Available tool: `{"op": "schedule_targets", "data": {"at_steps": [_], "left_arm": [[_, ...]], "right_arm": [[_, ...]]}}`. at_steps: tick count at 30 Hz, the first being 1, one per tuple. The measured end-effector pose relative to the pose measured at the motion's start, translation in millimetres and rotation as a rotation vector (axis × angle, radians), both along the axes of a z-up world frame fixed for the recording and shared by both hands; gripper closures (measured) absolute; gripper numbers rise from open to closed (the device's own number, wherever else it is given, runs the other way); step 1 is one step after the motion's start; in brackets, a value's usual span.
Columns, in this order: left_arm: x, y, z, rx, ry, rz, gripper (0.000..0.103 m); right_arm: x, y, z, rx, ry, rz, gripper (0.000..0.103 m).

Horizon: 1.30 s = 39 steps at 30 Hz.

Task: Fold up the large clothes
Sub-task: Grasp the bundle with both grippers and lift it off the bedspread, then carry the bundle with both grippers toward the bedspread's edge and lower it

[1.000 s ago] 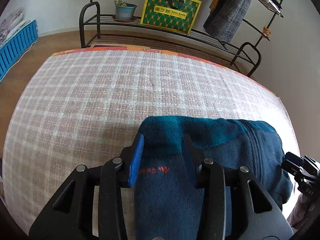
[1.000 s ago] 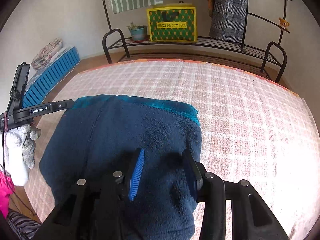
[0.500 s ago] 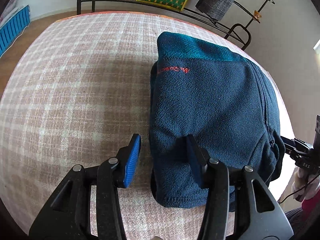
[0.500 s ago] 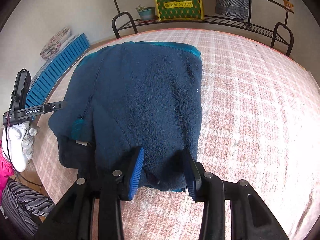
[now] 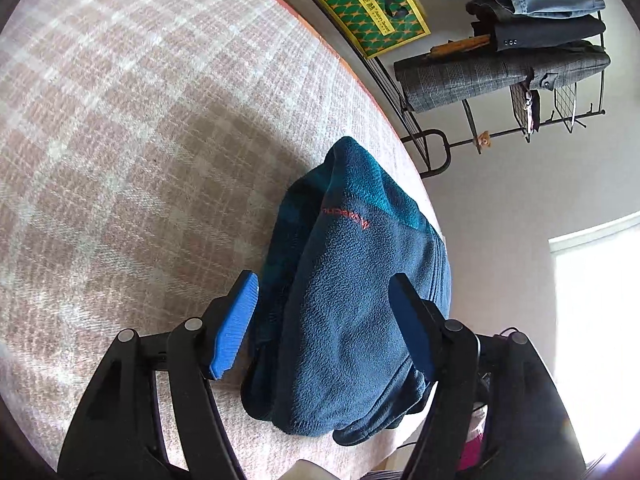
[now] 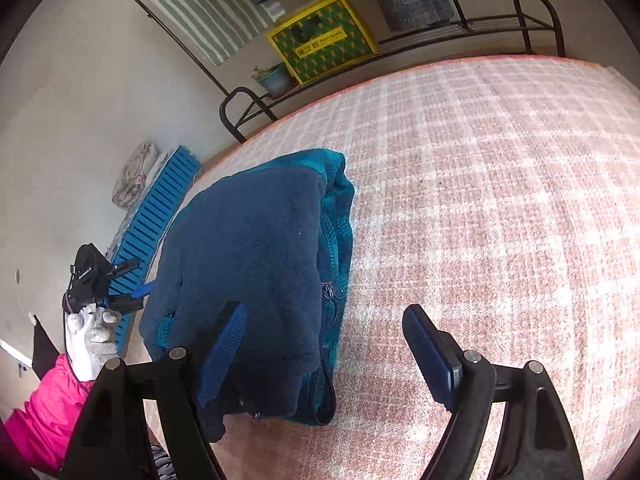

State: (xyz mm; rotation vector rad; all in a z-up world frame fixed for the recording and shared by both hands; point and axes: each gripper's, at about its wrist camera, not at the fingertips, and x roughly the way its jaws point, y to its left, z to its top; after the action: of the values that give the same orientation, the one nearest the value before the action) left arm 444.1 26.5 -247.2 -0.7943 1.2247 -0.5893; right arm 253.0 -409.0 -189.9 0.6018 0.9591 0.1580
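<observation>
A dark blue fleece jacket with teal panels and a red logo lies folded into a compact stack on the pink checked bedspread, in the left wrist view (image 5: 352, 304) and the right wrist view (image 6: 256, 264). My left gripper (image 5: 324, 292) is open and hovers over the stack, jaws wide on either side, not gripping. My right gripper (image 6: 320, 328) is open above the stack's right edge, one finger over the fleece, the other over the bedspread (image 6: 480, 200). The left gripper also shows at far left in the right wrist view (image 6: 92, 280).
A black metal rack (image 6: 532, 20) stands beyond the bed with a yellow-green bag (image 6: 324, 40), a potted plant (image 6: 274, 78) and hanging clothes (image 5: 500, 72). A blue slatted crate (image 6: 152, 232) lies on the floor at left. The stack lies near the bed's edge.
Both grippers opened wide and pulled up and back from the fleece. The jacket now lies as a narrower, thicker folded stack, and both cameras have tilted.
</observation>
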Motion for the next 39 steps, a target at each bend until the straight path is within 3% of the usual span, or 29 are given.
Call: {"op": "schedule_targets", "data": {"at_steps": [9, 15, 18, 22, 26, 31, 39], "left_arm": [[17, -23, -30, -0.017, 0.077, -0.049, 0.033], [23, -34, -35, -0.019, 0.052, -0.084, 0.033], [28, -41, -36, -0.036, 0.066, -0.094, 0.043], [31, -46, -37, -0.032, 0.071, -0.094, 0.051], [26, -57, -28, 0.045, 0.026, -0.108, 0.059], [17, -67, -7, 0.113, -0.044, -0.127, 0.070], [-2, -85, 34, 0.127, -0.149, -0.152, 0.074]], "right_arm": [[25, -1, -34, 0.156, 0.053, -0.001, 0.020], [41, 0, -43, 0.214, 0.036, 0.017, 0.020], [50, 1, -51, 0.297, 0.028, 0.031, 0.024], [56, 13, -54, 0.313, 0.029, 0.056, 0.032], [63, 25, -54, 0.316, 0.041, 0.065, 0.042], [65, 34, -39, 0.228, 0.029, 0.075, 0.067], [60, 45, 15, 0.078, -0.041, 0.116, 0.074]]}}
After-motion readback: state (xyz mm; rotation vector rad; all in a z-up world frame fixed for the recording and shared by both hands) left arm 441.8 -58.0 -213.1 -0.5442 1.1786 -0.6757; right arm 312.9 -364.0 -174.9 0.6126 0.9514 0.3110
